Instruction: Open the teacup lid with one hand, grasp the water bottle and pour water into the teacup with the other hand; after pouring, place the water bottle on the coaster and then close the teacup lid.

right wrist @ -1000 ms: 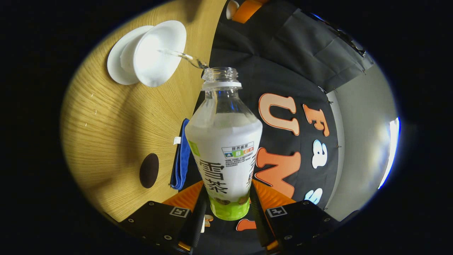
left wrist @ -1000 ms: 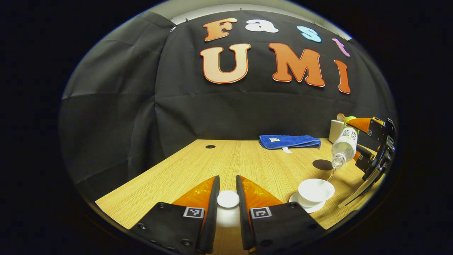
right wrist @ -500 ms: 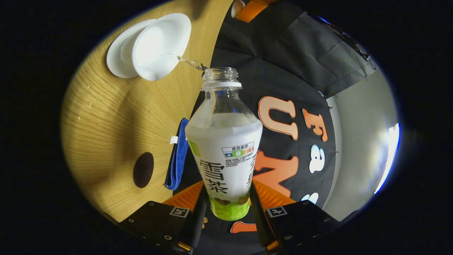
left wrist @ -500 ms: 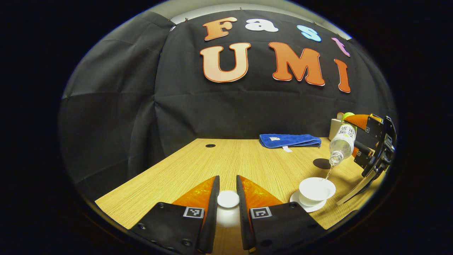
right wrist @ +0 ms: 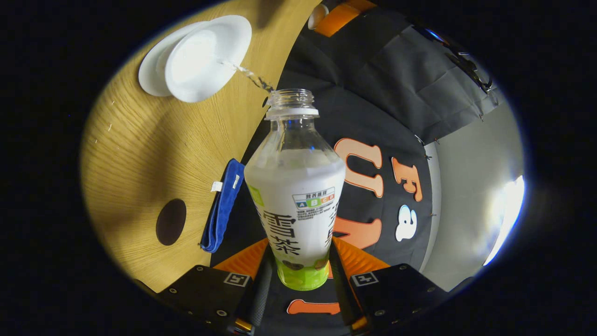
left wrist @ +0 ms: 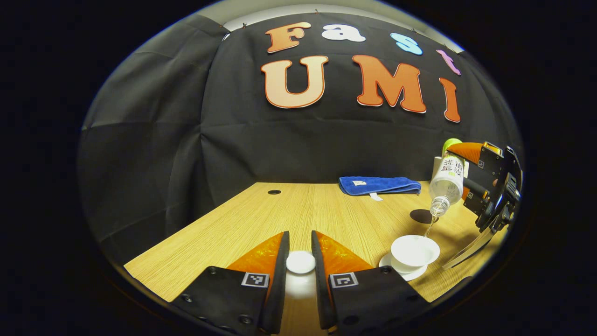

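Bottle tipped mouth-down, water running into the open teacup.

In the left gripper view the water bottle (left wrist: 447, 179) hangs at 3 o'clock, long axis steeper than a second ago, neck toward the teacup (left wrist: 414, 251) on the surface (left wrist: 261, 219). The right tongs (right wrist: 298, 275) pinch its base. The left tongs (left wrist: 300, 263) pinch the teacup lid (left wrist: 300, 262), held off to the cup's side. The coaster (right wrist: 170, 222) lies by the blue towel (right wrist: 223, 205).

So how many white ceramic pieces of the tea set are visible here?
3: the lid held between the left gripper fingers, the open teacup at the table's right, and the saucer under that cup. None looks hidden.
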### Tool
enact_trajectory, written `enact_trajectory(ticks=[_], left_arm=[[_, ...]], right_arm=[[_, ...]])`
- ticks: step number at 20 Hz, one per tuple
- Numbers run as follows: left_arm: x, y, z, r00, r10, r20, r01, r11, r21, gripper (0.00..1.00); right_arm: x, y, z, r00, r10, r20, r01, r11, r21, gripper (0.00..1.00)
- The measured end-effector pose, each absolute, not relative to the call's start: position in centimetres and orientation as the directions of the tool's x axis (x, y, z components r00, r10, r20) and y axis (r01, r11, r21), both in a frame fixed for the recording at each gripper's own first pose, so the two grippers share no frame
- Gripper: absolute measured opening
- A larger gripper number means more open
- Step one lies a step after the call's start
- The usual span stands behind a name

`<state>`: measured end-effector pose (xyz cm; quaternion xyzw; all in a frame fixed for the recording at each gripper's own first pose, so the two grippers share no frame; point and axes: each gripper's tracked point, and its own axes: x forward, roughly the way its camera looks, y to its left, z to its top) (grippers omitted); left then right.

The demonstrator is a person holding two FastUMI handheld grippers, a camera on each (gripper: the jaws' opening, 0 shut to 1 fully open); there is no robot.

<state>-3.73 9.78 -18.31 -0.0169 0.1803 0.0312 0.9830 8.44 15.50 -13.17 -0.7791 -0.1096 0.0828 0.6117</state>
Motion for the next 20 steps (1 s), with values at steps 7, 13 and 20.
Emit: enact_trajectory(ticks=[7, 13, 20], left_arm=[[-3.2, 9.8, -18.4, 0.929, 0.056, -0.365, -0.074, 0.997, -0.035, 0.33], [-3.1, 9.8, -18.0, 0.932, 0.058, -0.357, -0.075, 0.997, -0.034, 0.33], [-3.2, 10.0, -17.7, 0.934, 0.063, -0.351, -0.078, 0.997, -0.029, 0.33]], right_arm=[[9.0, 16.2, -11.1, 0.946, 0.323, 0.035, 0.130, -0.277, -0.952, 0.60], [9.5, 16.4, -9.6, 0.935, 0.349, 0.061, 0.176, -0.306, -0.936, 0.67], [9.0, 17.6, -9.0, 0.909, 0.412, 0.066, 0.223, -0.344, -0.912, 0.64]])
